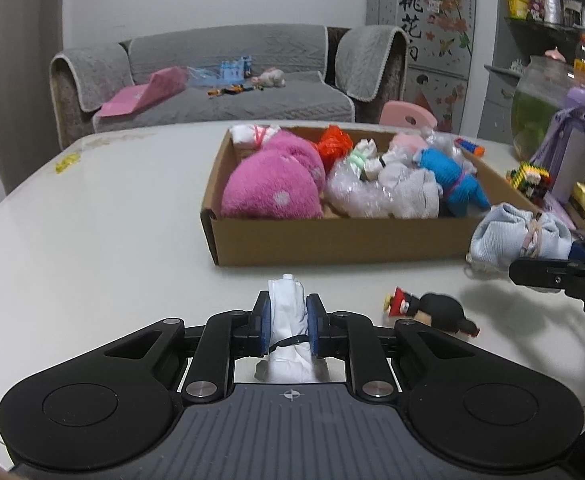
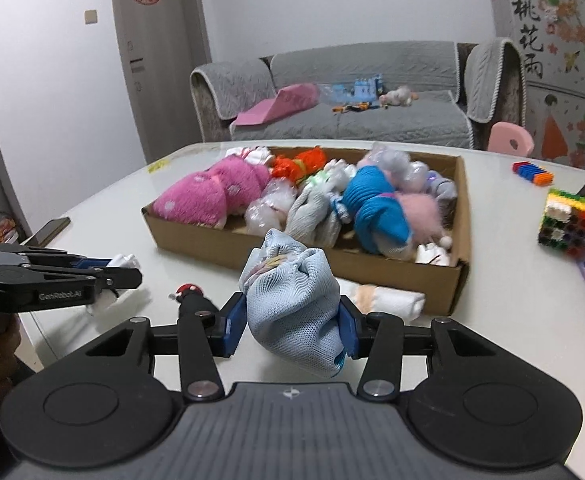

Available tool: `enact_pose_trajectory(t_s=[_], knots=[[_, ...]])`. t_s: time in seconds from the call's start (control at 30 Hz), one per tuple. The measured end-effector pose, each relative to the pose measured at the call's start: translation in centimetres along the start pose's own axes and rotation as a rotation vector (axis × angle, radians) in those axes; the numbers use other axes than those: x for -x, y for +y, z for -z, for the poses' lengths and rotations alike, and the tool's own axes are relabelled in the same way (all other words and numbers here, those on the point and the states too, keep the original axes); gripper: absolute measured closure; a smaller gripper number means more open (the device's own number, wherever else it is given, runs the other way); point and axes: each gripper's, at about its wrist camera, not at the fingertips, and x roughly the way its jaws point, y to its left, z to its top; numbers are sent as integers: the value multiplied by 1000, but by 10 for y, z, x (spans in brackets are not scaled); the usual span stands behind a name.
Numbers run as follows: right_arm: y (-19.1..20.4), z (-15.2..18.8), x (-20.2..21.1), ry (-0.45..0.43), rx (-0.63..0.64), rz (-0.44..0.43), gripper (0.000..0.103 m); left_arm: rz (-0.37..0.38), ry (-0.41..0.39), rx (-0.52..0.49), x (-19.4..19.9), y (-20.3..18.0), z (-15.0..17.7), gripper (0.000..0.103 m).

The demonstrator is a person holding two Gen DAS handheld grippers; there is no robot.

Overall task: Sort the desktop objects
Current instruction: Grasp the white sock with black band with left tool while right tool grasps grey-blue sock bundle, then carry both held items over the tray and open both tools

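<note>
My left gripper (image 1: 287, 320) is shut on a white rolled cloth bundle (image 1: 288, 312), held just above the white table in front of the cardboard box (image 1: 332, 236). My right gripper (image 2: 292, 322) is shut on a light blue cloth bundle (image 2: 292, 300) near the box's front wall (image 2: 372, 272). The box holds a pink plush, orange yarn, a blue knitted doll and several cloth bundles. The right gripper (image 1: 548, 264) and the blue bundle (image 1: 520, 236) also show in the left wrist view at the right. The left gripper (image 2: 128, 270) shows at the left of the right wrist view.
A small black-haired doll (image 1: 436, 310) lies on the table between the grippers. A white rolled cloth (image 2: 384, 298) lies against the box front. A block cube (image 2: 564, 220), a brick strip (image 2: 532, 172) and purple items stand at the right. A phone (image 2: 50, 230) lies at the left edge.
</note>
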Motion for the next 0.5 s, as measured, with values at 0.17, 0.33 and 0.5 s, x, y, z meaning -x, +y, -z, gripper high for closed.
enact_pose_trajectory(t_s=[0.17, 0.33, 0.5], knots=[[1, -6, 5, -26, 6, 1, 59, 6, -19, 14, 7, 4, -9, 80], [-4, -17, 13, -72, 3, 3, 59, 4, -57, 8, 17, 5, -31, 80], [-11, -32, 20, -116, 4, 18, 59, -17, -78, -29, 18, 0, -59, 80]])
